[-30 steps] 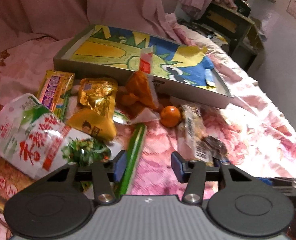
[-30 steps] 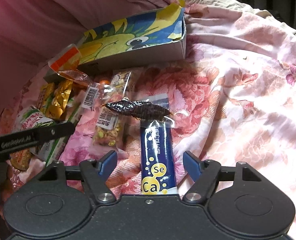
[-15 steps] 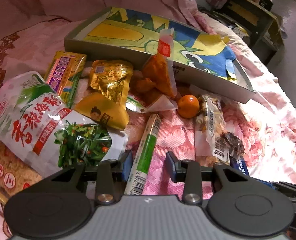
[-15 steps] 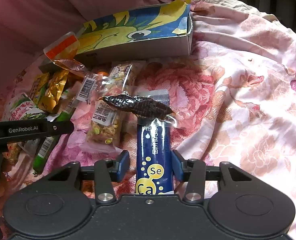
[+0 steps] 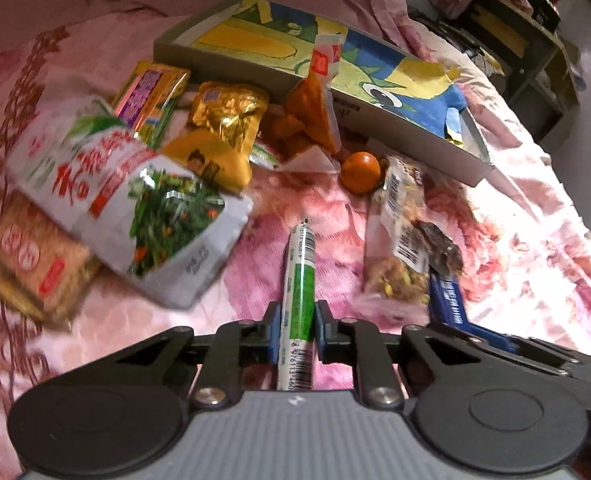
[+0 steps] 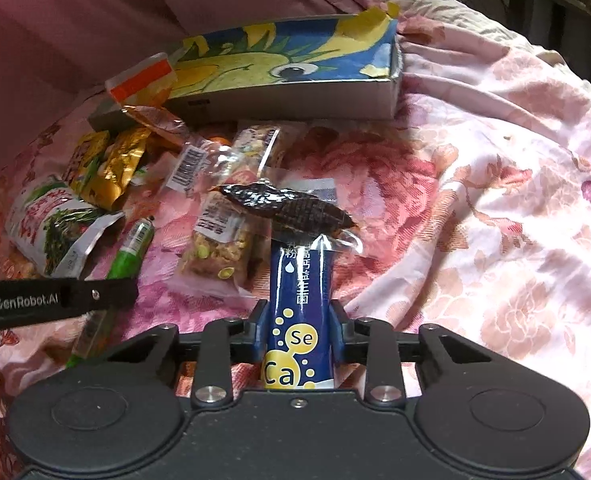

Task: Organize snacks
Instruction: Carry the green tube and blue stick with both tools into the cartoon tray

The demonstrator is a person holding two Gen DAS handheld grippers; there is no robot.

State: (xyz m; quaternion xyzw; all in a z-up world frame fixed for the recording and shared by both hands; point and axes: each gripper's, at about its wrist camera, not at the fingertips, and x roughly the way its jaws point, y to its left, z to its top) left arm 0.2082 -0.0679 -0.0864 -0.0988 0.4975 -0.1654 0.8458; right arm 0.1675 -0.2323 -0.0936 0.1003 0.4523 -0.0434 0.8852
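My left gripper [image 5: 298,330] is shut on a green and white stick pack [image 5: 299,280] that lies on the floral bedspread; the pack also shows in the right wrist view [image 6: 129,250]. My right gripper [image 6: 298,330] is shut on a dark blue stick pack [image 6: 298,300] marked "Se Ca". A dark dried-meat packet [image 6: 287,208] lies across the blue pack's far end. The shallow box [image 5: 395,120] with a yellow, green and blue picture inside lies beyond the snacks; it also shows in the right wrist view [image 6: 295,92].
Loose snacks lie between me and the box: a big white bag [image 5: 123,204], gold packets [image 5: 227,116], an orange packet [image 5: 315,116], a small orange fruit [image 5: 361,166], a clear nut pack [image 5: 399,240]. Dark furniture [image 5: 527,40] stands past the bed's right edge.
Both grippers have closed: the left on the green stick pack, the right on the blue stick pack. The left gripper moved forward over the green pack.
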